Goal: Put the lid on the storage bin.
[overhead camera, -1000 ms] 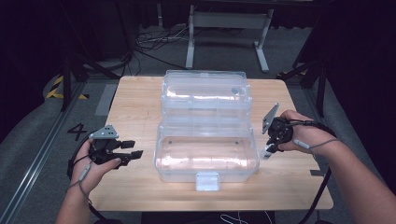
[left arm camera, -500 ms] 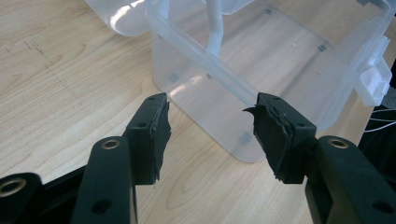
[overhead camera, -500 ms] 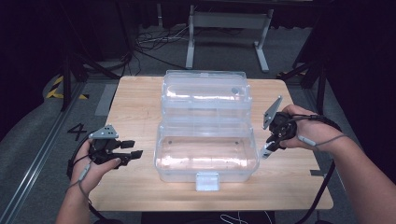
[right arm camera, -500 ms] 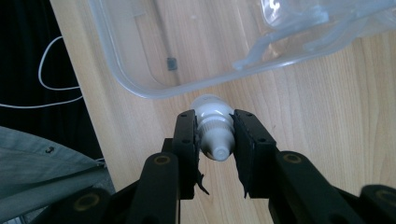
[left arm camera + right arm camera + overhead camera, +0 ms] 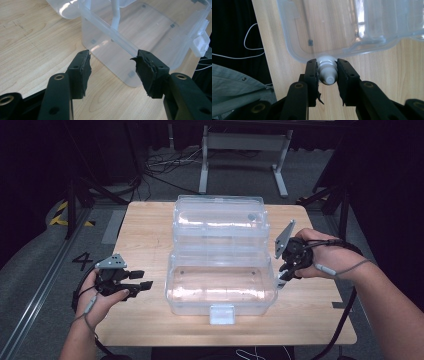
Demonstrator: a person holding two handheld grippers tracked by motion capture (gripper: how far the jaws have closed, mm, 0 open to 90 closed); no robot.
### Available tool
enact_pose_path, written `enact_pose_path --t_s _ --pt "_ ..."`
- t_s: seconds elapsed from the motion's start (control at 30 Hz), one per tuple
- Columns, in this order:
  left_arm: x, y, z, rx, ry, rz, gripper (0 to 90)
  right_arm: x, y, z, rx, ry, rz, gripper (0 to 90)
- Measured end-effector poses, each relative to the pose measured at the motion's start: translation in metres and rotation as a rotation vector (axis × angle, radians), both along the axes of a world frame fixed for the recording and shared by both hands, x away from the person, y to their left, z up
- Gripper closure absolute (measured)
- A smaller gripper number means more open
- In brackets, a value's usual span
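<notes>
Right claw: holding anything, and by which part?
Yes. The right claw is shut on a small white bottle, gripped at its ribbed cap end, beside the clear plastic box. The left claw holds nothing.

A pale wooden counter [image 5: 145, 232] stood on a grey floor [image 5: 45, 255]. Behind it were a grey metal stand [image 5: 240, 150] and loose black cables [image 5: 160, 167]. Yellow-and-black tape [image 5: 62, 212] and a painted numeral 4 [image 5: 82, 260] marked the floor at left.
</notes>
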State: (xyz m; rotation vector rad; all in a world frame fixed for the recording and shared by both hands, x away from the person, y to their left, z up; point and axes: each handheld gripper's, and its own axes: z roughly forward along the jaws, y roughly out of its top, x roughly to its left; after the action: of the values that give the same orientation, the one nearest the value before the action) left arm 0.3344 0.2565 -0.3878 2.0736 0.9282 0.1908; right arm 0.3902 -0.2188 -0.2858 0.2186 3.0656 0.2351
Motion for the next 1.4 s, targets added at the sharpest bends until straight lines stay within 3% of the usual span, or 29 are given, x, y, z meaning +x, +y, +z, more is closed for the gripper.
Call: enact_pose_path --t_s 0.53,0.9,0.93,1.4 --pt "0.000 0.000 -0.001 0.001 0.002 -0.001 45.7 -0.005 0.027 -0.011 -0.003 0.022 0.084 71.9" --pt "0.000 0.002 -0.001 0.000 0.002 0.005 45.6 -0.005 0.040 -0.026 -0.046 0.054 0.115 71.9" --pt "0.000 0.002 -0.001 0.000 0.002 0.005 45.6 -0.003 0.042 -0.029 -0.043 0.047 0.138 71.9" --pt "0.000 0.002 -0.001 0.002 0.003 0.007 45.3 -0.002 0.051 -0.055 -0.110 0.078 0.153 71.9"
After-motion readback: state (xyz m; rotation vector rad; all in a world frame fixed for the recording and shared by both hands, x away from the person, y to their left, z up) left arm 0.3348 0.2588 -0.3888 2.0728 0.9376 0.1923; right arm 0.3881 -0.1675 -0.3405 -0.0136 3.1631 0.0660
